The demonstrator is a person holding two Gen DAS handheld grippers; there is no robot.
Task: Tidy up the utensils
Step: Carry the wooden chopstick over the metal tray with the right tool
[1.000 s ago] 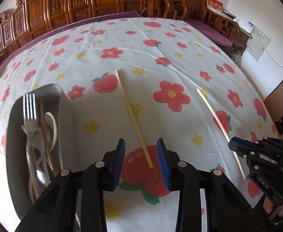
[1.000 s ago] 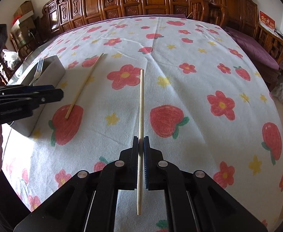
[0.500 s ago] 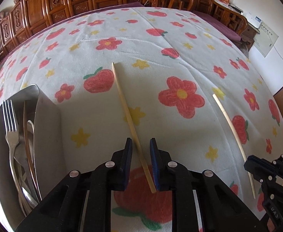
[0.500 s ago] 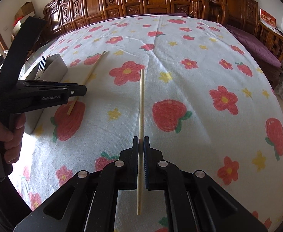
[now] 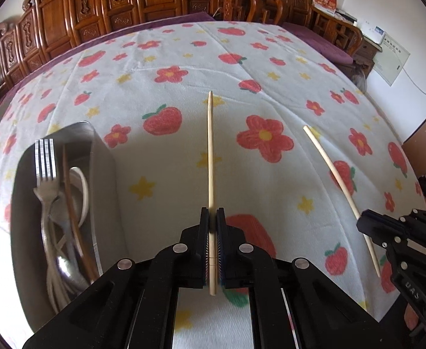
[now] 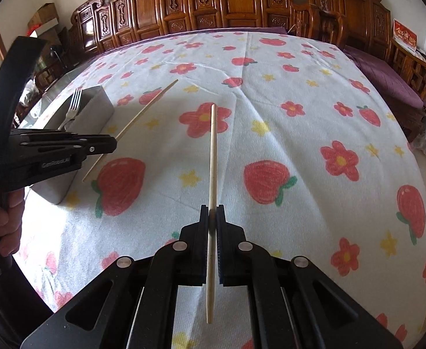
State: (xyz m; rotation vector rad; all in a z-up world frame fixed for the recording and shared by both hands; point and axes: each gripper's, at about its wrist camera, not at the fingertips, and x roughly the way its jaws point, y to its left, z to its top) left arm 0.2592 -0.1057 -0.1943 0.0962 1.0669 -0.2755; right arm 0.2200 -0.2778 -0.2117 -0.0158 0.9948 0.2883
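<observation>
At lower centre of the left wrist view, one chopstick (image 5: 211,157) runs straight up the frame from between the left gripper (image 5: 212,218), whose jaws have just been closing and now pinch it near its thick end, tip pointing away over the flowered tablecloth (image 5: 271,87). Lower left of that stick lies the steel utensil tray (image 5: 105,180), already holding a fork (image 5: 46,168); the left gripper is the nearer one to it. On the right wrist view, the second chopstick (image 6: 212,157) likewise lies along the frame's vertical, clamped in the right gripper (image 6: 212,218), tail end protruding below the pads.
</observation>
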